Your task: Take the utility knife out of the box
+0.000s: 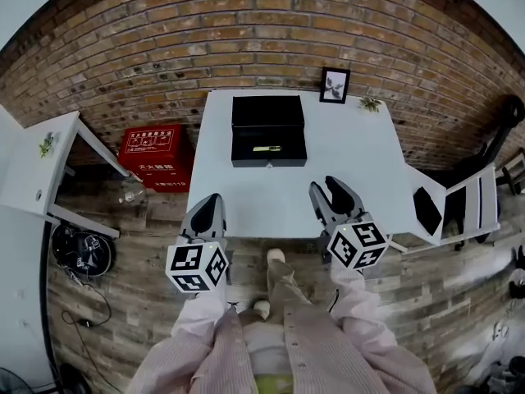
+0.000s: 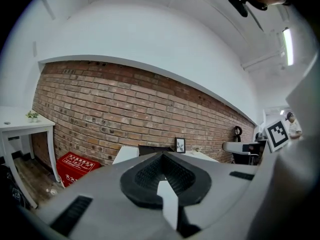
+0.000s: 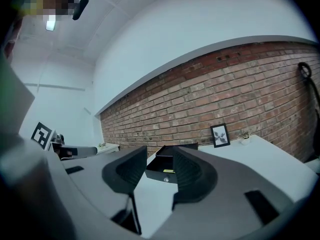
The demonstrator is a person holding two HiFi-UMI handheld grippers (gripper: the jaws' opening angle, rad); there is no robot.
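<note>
Our left tool (image 1: 214, 198) hovers at the tabletop's (image 1: 271, 199) near edge with jaws together, and our right tool (image 1: 325, 186) beside it has jaws apart, both empty. The knife (image 1: 266, 148) lies inside the open box (image 1: 268, 112), well apart from both.

The table (image 1: 267, 197) is bare between my two hand-held grippers, left (image 1: 213, 202) and right (image 1: 326, 189), and the box (image 1: 269, 153), so either has a straight run to its front wall. The box is open at the top, and nothing covers the knife (image 1: 267, 148) inside. Its lid (image 1: 267, 111) is up at the back and closes off the far side. Both flanks of the box are bare table. A frame (image 1: 334, 84) and a plant (image 1: 371, 102) stand at the far right, well apart from the box.
</note>
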